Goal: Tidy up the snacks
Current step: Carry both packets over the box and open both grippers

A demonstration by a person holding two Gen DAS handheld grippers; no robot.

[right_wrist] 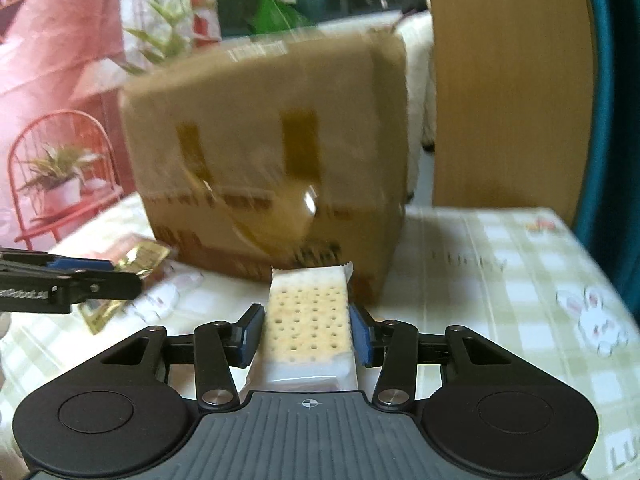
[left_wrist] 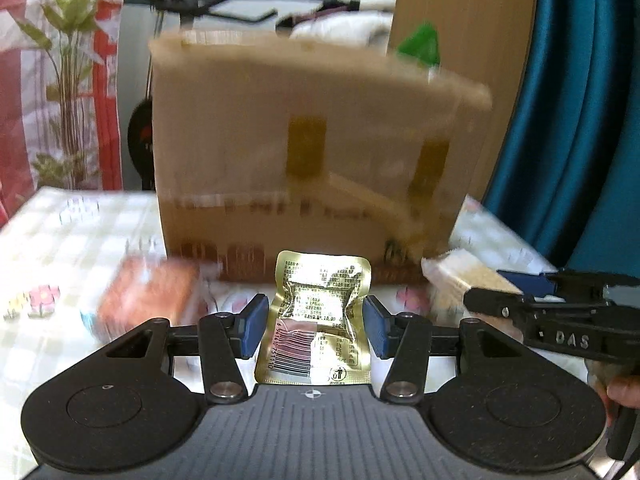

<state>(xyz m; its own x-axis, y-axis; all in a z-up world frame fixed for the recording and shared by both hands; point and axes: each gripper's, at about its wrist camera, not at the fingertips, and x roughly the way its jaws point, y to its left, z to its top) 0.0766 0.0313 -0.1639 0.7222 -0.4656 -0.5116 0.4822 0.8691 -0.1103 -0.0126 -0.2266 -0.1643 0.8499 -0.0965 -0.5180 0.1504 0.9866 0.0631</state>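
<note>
you have a snack in each tool, both in front of the cardboard box (left_wrist: 308,152). the left gripper (left_wrist: 316,320) is part closed around a gold foil sachet (left_wrist: 320,312), blue pads at its two side edges; the foil looks crumpled inward there, so i judge it pinched. the right gripper (right_wrist: 306,330) is clamped narrower on a clear-wrapped cracker pack (right_wrist: 308,320), pads pressing its long sides. both packets sit raised off the checked tablecloth (right_wrist: 500,280), short of the box's near face and below its top edge.

the step, as i read it, is carrying both into the box. lift well above the rim before going forward; the near wall is tall and the top flap looks soft and bowed. keep the two tools apart, since they already ride close side by side.

the sachet is thin, slick, wrinkled foil and could slip or fold, so hold steady pressure. the crackers are rigid, flat and brittle inside loose film: don't squeeze harder. an orange packet (left_wrist: 148,300) lies on the cloth left of the box's front.
</note>
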